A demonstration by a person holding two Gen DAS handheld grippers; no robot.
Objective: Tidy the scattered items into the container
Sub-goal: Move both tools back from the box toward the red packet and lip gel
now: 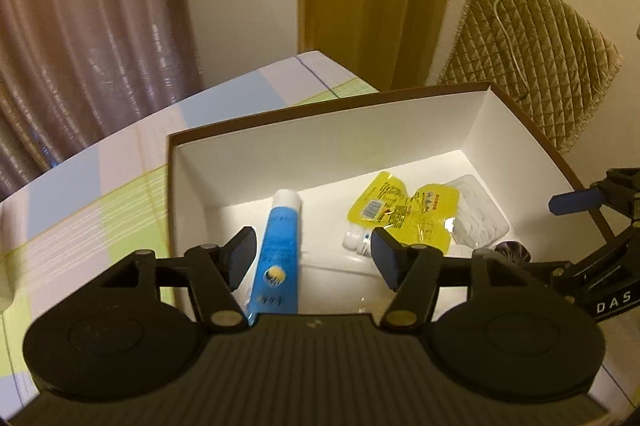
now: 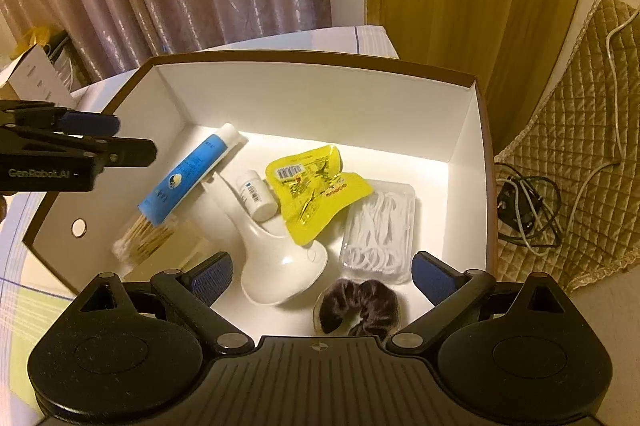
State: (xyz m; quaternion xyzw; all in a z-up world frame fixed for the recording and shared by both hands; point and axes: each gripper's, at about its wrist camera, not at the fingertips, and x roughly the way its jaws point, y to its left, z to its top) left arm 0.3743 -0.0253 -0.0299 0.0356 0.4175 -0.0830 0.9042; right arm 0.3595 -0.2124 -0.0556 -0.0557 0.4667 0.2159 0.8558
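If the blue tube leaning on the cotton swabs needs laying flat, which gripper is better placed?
Probably the left gripper: its open jaws stand either side of the blue tube. The right gripper, also open, hangs over the white scoop and scrunchie.

Counted in the centre of the frame inside one white cardboard box with a brown rim (image 2: pixel 280 94) are one blue tube (image 2: pixel 188 174), one small white bottle (image 2: pixel 256 195), two yellow sachets (image 2: pixel 316 190), one white ceramic spoon (image 2: pixel 276 266), one clear case of floss picks (image 2: pixel 380 230), one dark velvet scrunchie (image 2: pixel 360 306) and one bundle of cotton swabs (image 2: pixel 140 242).
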